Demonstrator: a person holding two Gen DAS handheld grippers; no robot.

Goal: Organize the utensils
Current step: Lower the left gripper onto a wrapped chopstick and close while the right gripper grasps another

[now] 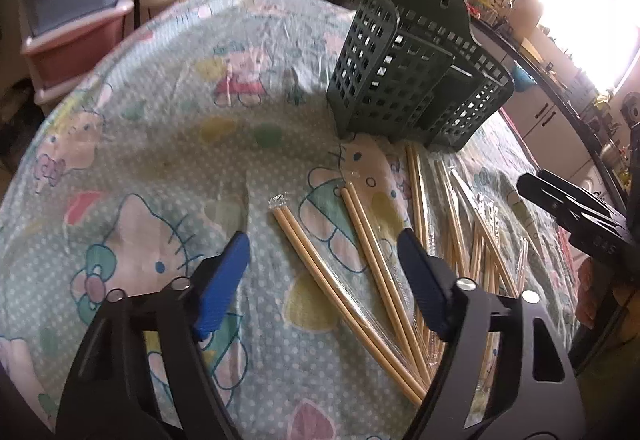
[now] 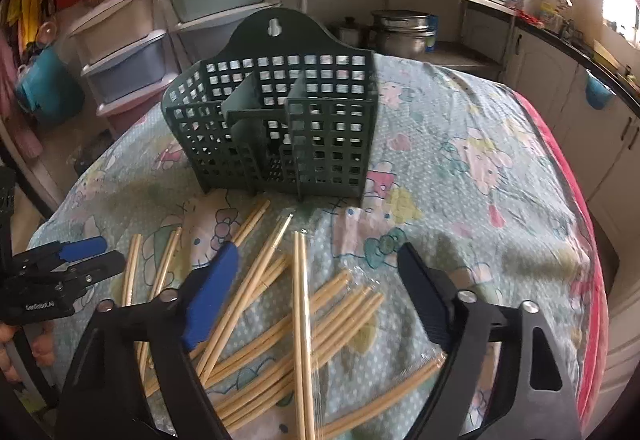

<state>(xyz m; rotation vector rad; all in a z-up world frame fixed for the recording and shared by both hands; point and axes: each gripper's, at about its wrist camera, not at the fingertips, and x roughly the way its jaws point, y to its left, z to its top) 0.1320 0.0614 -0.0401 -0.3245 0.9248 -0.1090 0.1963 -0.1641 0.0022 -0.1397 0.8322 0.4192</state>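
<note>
Bamboo chopsticks (image 2: 298, 320) in pairs, several sealed in clear plastic sleeves, scattered and overlapping on the cloth-covered worktop (image 1: 168, 144), just in front of the green slotted holder (image 2: 276, 128). Likely light, stiff and thin; sleeves probably slippery, so best pinched across a pair near mid-length, where balance limits swinging. Crossed pairs liable to drag neighbours when lifted; leftmost pair (image 1: 344, 292), lying apart, judged easiest to take. Holder upright, compartments seemingly empty, light enough to tip if knocked. Left tongs (image 1: 324, 272) spread, above the leftmost pairs, pinching nothing. Right tongs (image 2: 320, 292) spread likewise, over the heap, nothing held.
</note>
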